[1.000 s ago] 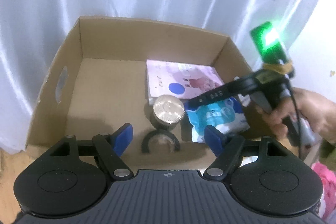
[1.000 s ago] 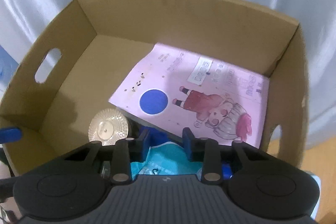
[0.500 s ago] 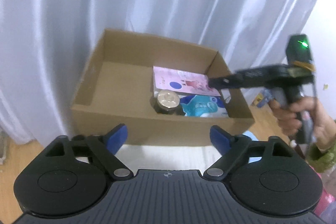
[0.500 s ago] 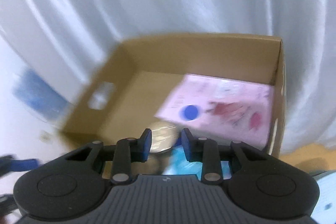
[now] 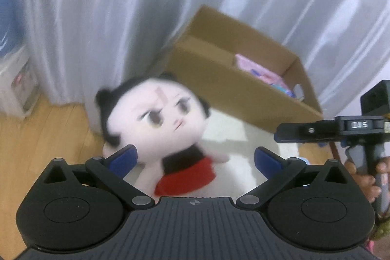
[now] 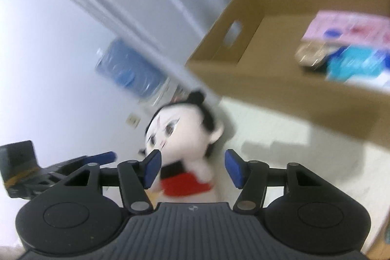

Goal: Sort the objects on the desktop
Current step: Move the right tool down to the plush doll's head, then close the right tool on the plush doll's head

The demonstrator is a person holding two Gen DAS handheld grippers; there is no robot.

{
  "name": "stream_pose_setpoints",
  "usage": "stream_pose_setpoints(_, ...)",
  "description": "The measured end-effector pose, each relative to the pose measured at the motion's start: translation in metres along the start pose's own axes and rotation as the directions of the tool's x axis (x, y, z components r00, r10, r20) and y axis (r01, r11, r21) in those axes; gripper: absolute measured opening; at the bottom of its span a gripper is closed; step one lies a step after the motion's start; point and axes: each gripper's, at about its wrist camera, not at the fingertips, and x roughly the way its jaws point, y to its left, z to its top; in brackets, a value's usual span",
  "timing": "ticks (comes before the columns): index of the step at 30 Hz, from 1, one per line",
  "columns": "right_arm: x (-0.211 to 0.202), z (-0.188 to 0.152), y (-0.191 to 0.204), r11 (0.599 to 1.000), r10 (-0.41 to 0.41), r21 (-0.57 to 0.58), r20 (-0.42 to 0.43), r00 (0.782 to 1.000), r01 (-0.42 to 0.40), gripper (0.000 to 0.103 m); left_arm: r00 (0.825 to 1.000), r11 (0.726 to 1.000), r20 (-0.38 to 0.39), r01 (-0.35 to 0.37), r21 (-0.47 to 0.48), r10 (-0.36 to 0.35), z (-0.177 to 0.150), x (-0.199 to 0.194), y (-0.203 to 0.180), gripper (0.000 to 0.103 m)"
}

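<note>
lining up on the plush doll, box already part-filled

both grippers are aimed down at the plush doll (image 5: 168, 123), which is lying on its back on the white tabletop (image 5: 234, 128), just in front of the cardboard box (image 5: 234, 79) and apart from it. the left gripper (image 5: 195, 160) is seen w/ jaws opening, spread wide, nothing pinched; the doll's body sits betw. the blue pads but isn't pressed. the right gripper (image 6: 192, 168) is also opening, pads clear of the doll, nothing held. judged: both are being spread to straddle the soft torso, since the big round head is prob. too wide to grip.

doll: soft stuffed fabric, pale oversize head, black felt-like hair w/ small buns, red cloth at the waist; likely to squash under the pads. box: stiff brown corrugated card, open top, oval handle cutout (image 6: 232, 32). inside it, a flat pink printed booklet (image 6: 346, 27), a round metallic tin (image 6: 310, 55) and a crinkly blue packet (image 6: 355, 65) are stacked at one end, so floor room is left for the doll. a white satin curtain (image 5: 121, 4) hangs behind.
</note>
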Motion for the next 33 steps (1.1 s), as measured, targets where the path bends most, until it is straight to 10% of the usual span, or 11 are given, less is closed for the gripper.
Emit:
stream_pose_setpoints(22,0.129,-0.007,-0.025,0.974,0.138,0.200,-0.136,0.981,-0.109,0.077,0.987,0.992,-0.130,-0.077,0.095,0.089,-0.026,0.081,0.015,0.103)
stream_pose_setpoints(33,0.078,-0.041,-0.040,0.970,0.123,0.226,-0.151,0.981,-0.087,0.077,0.985,0.980,-0.172,0.064,0.188,-0.031,-0.045,0.069,-0.015,0.103)
